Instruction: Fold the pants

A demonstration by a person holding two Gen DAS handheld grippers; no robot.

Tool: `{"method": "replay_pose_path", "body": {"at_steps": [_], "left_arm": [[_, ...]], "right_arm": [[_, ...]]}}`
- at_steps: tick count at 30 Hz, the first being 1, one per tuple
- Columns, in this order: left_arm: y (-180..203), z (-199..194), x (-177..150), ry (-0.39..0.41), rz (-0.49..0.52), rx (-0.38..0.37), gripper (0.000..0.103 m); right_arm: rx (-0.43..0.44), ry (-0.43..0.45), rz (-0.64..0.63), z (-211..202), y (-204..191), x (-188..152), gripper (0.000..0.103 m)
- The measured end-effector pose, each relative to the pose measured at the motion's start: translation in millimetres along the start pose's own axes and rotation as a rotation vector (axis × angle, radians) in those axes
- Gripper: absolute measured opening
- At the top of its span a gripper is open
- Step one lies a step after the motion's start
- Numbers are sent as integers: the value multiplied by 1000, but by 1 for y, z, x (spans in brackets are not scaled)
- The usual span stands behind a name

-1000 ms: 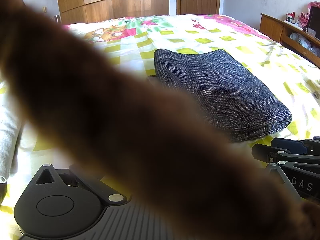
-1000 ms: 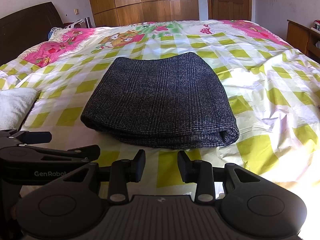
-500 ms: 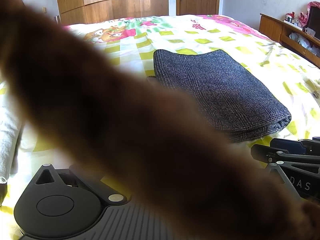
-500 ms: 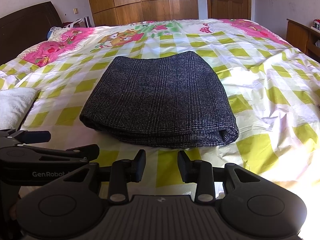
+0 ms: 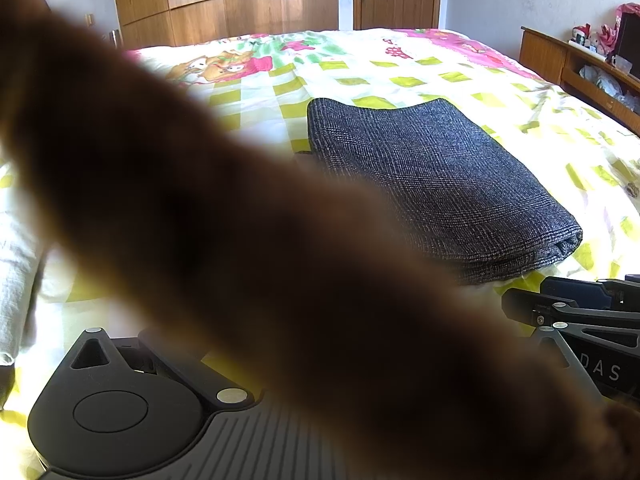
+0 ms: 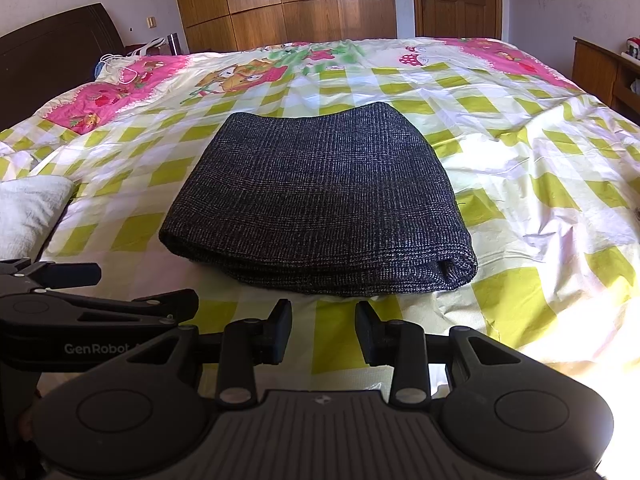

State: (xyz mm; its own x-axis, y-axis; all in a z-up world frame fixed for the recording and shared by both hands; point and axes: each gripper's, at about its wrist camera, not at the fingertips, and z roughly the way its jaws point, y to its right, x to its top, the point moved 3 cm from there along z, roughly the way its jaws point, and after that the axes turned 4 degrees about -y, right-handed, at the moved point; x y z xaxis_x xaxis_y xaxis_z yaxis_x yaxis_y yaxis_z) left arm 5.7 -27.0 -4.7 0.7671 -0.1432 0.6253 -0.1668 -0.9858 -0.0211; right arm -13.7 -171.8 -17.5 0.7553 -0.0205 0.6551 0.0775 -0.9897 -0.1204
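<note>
The dark grey checked pants (image 6: 316, 200) lie folded into a flat rectangular bundle on the bed, and show in the left wrist view (image 5: 436, 184) too. My right gripper (image 6: 323, 330) is open and empty, just in front of the bundle's near edge. A blurred brown shape (image 5: 224, 248) close to the lens covers most of the left wrist view and hides my left gripper's fingers. The left gripper's body (image 6: 80, 312) shows at the left of the right wrist view, beside the right gripper.
The bed is covered by a yellow-green checked quilt (image 6: 540, 184) with pink cartoon prints. A white towel (image 6: 28, 208) lies at the left edge. A dark headboard (image 6: 52, 64) stands far left, a wooden wardrobe (image 6: 304, 4) behind, a wooden shelf (image 5: 580, 68) right.
</note>
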Motion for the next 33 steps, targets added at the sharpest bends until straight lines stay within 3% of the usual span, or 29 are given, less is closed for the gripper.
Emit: {"method": "replay_pose_path", "body": {"at_steps": [33], "left_arm": [[4, -1, 1, 10, 17, 14, 103]], "right_arm": [[7, -6, 7, 0, 1, 0, 47]]}}
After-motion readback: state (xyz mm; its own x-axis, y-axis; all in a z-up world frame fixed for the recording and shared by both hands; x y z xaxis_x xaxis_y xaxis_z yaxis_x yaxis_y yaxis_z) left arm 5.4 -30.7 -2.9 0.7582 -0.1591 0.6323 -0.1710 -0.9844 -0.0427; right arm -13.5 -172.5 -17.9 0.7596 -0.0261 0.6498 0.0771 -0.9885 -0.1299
